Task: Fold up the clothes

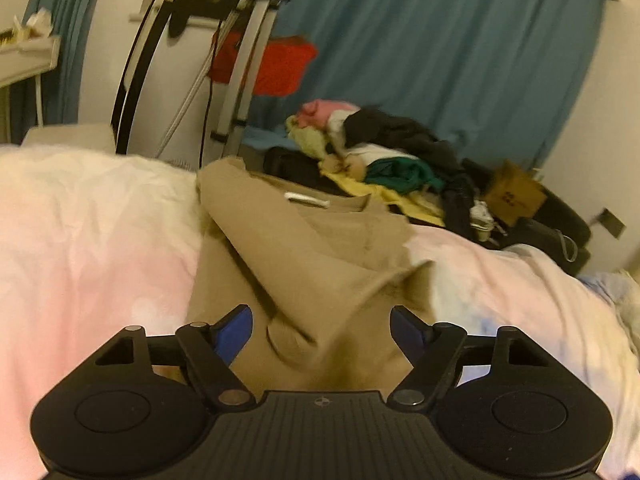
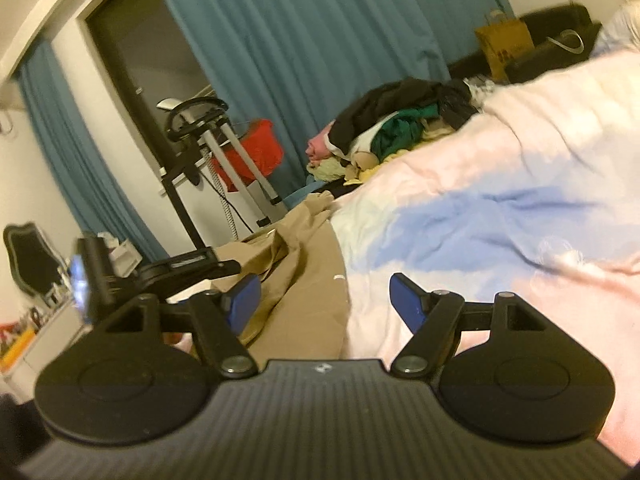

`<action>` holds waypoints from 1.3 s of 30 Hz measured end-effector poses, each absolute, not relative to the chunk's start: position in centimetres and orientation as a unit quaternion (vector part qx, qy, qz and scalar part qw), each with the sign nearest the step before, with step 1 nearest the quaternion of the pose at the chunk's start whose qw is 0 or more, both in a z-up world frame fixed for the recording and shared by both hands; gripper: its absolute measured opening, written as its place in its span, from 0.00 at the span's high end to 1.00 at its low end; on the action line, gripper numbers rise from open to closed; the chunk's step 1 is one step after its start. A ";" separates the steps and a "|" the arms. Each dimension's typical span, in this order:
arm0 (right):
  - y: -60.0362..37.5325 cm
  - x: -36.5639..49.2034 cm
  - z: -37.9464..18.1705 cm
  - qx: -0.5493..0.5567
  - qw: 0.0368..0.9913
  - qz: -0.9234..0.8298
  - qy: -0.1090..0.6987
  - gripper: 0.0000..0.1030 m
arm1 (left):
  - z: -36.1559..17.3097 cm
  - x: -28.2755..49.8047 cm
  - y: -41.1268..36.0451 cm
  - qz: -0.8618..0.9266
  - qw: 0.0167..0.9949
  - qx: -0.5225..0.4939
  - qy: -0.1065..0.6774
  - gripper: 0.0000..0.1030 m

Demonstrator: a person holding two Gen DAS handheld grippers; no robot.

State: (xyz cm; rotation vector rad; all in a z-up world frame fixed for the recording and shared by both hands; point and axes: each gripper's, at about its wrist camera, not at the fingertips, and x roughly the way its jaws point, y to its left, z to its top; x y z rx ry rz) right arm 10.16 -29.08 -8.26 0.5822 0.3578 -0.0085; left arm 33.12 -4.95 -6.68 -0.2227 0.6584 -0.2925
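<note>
A tan garment [image 1: 304,252] lies crumpled on the pale pink bed cover [image 1: 100,248], with a raised fold running toward my left gripper [image 1: 322,330]. The left gripper is open, its blue pads [image 1: 236,332] set wide apart over the near end of the garment. In the right wrist view the same tan garment [image 2: 304,280] lies left of centre on the bed cover [image 2: 500,220]. My right gripper [image 2: 324,300] is open, hovering over the garment's right edge. The other gripper [image 2: 180,268] shows at the left.
A pile of mixed clothes [image 1: 380,152] lies on a dark case beyond the bed; it also shows in the right wrist view [image 2: 392,128]. A metal stand with a red cloth [image 1: 280,64] stands before blue curtains [image 1: 440,48]. A brown paper bag [image 1: 514,194] sits at the right.
</note>
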 end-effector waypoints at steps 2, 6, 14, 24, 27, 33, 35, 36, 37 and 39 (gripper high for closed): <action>-29.4 10.6 -8.8 0.304 0.935 -0.001 0.183 0.28 | -6.8 35.5 -5.9 -0.137 0.927 -0.108 0.331 0.53; -29.6 11.7 -10.0 0.324 0.926 -0.003 0.194 0.28 | -7.2 40.4 -7.7 -0.126 0.922 -0.105 0.350 0.83; -30.8 14.0 -13.0 0.356 0.909 -0.020 0.216 0.28 | -8.0 49.8 -12.0 -0.096 0.903 -0.101 0.406 0.73; -31.3 15.8 -14.3 0.323 0.922 -0.035 0.211 0.28 | -8.7 50.1 -15.2 -0.191 0.898 -0.075 0.388 0.23; -31.1 16.2 -14.3 0.326 0.921 -0.029 0.214 0.28 | -7.5 47.9 -14.9 -0.242 0.894 -0.073 0.371 0.22; -30.3 15.3 -13.3 0.315 0.927 -0.018 0.205 0.28 | -6.1 43.2 -11.8 -0.265 0.897 -0.091 0.342 0.19; -30.3 14.9 -12.9 0.314 0.928 -0.020 0.200 0.28 | -6.6 42.3 -11.2 -0.256 0.900 -0.071 0.345 0.19; -30.2 14.7 -12.7 0.314 0.929 -0.021 0.198 0.28 | -6.8 42.0 -11.3 -0.249 0.903 -0.052 0.347 0.20; -30.2 14.5 -12.5 0.314 0.929 -0.021 0.195 0.28 | -7.2 41.7 -11.5 -0.241 0.905 -0.033 0.348 0.21; -30.2 14.3 -12.4 0.313 0.930 -0.022 0.192 0.28 | -7.9 41.5 -12.2 -0.226 0.910 0.005 0.346 0.25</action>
